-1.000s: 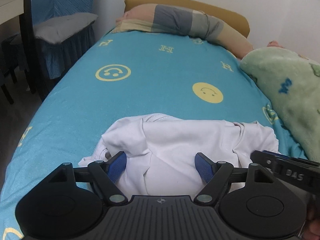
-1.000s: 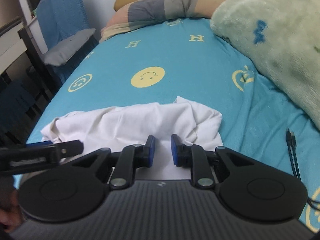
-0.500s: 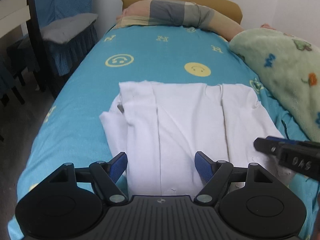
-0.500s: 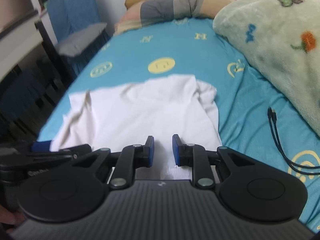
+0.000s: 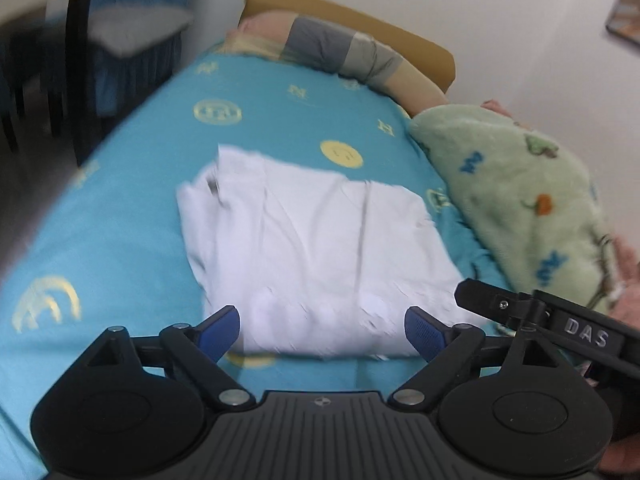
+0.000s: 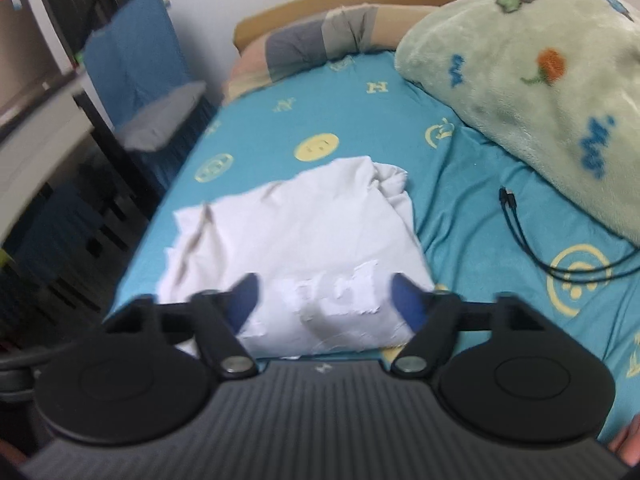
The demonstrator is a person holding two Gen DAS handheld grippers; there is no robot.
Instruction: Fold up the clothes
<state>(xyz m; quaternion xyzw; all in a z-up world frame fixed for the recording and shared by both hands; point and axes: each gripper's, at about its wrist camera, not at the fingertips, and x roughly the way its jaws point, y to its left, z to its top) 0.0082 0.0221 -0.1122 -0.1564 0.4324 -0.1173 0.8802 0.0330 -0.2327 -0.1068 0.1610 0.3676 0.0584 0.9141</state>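
A white garment (image 5: pixel 316 256) lies spread and partly folded on the turquoise bed sheet (image 5: pixel 132 216). It also shows in the right wrist view (image 6: pixel 296 240), with a bunched corner at its far right. My left gripper (image 5: pixel 322 334) is open and empty, above the garment's near edge. My right gripper (image 6: pixel 325 300) is open and empty, also over the near edge. The right gripper's black body shows at the right of the left wrist view (image 5: pixel 552 320).
A green fleece blanket (image 6: pixel 532 80) is heaped on the bed's right side. A black cable (image 6: pixel 532 240) lies on the sheet beside it. A striped pillow (image 5: pixel 336 52) lies at the headboard. A dark chair with a blue cover (image 6: pixel 136 80) stands left of the bed.
My right gripper has opened and let go of the garment's near edge. Both grippers have pulled back and up. The garment now lies flat on the sheet.
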